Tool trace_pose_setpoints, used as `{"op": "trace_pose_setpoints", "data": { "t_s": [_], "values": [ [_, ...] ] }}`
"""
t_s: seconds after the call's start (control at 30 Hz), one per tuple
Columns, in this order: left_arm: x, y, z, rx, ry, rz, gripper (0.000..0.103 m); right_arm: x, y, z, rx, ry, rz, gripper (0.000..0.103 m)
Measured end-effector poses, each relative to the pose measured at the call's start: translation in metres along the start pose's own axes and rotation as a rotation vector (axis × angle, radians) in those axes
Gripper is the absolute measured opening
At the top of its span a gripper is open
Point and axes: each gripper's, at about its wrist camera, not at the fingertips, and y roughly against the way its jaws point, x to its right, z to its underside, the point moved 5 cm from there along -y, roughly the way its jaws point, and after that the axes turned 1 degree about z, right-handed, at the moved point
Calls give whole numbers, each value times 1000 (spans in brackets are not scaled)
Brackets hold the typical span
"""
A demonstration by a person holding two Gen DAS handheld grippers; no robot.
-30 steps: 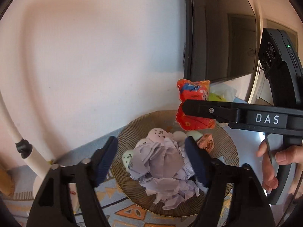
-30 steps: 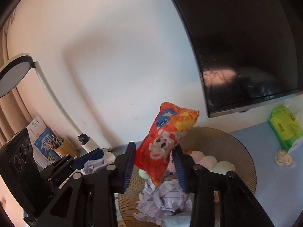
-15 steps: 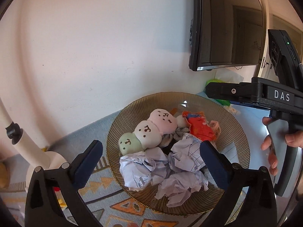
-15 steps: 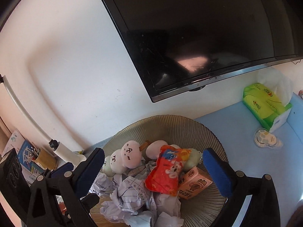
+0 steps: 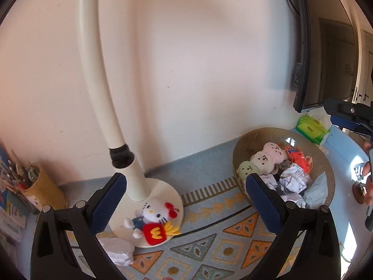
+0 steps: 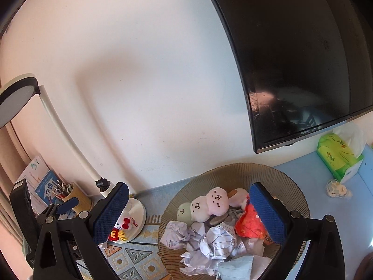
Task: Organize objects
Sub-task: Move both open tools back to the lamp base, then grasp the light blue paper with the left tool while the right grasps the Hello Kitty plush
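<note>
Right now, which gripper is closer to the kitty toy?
Left. The left gripper hovers just above the kitty toy on the lamp base; the right gripper sits over by the bowl.

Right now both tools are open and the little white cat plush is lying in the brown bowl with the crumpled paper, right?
Not quite. The white cat plush sits on the lamp base, outside the brown bowl; the left wrist view shows it. Both tools are open, and the crumpled paper is in the bowl.

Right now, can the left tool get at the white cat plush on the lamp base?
Probably yes. The left tool is open and empty, and the white cat plush lies in plain sight on the lamp base between its fingers. Only the lamp stem stands just behind it.
</note>
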Motion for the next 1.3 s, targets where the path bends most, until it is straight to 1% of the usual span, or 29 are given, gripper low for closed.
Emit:
{"op": "trace_pose_setpoints", "data": {
  "t_s": [0.13,0.3,0.47,0.53,0.57,0.73,0.87,0.93,1.0,1.03,1.07,1.13,1.2,1.3],
  "values": [
    [-55,16,10,-3,46,-89,103,-43,-6,5,1,56,-25,103],
    [-103,23,38,-28,88,-147,103,-101,-29,25,-38,144,-74,103],
    [-136,10,82,-93,128,-160,103,-149,-64,63,-98,210,-102,103],
    [-142,2,100,-108,147,-144,103,-163,-82,81,-123,216,-117,103],
    [-143,-2,107,-118,158,-124,103,-170,-91,90,-141,219,-124,103],
    [-136,-24,140,-164,157,-10,103,-183,-140,130,-213,240,-111,103],
    [-135,-45,152,-205,174,8,103,-187,-169,151,-237,272,-87,103],
    [-135,-55,154,-255,186,16,103,-186,-184,159,-245,288,-66,103],
    [-135,-62,154,-284,211,38,103,-184,-197,166,-254,299,-49,103],
    [-135,-66,156,-309,214,32,102,-182,-202,169,-259,299,-47,103],
    [-134,-67,154,-304,207,24,102,-180,-207,172,-263,298,-45,103],
    [-131,-70,153,-319,187,-5,102,-176,-219,175,-312,279,-42,103],
    [-129,-70,154,-330,168,-25,102,-170,-224,175,-337,226,-70,103],
    [-130,-67,152,-323,182,-13,102,-161,-224,173,-331,177,-86,103]
  ]
}}
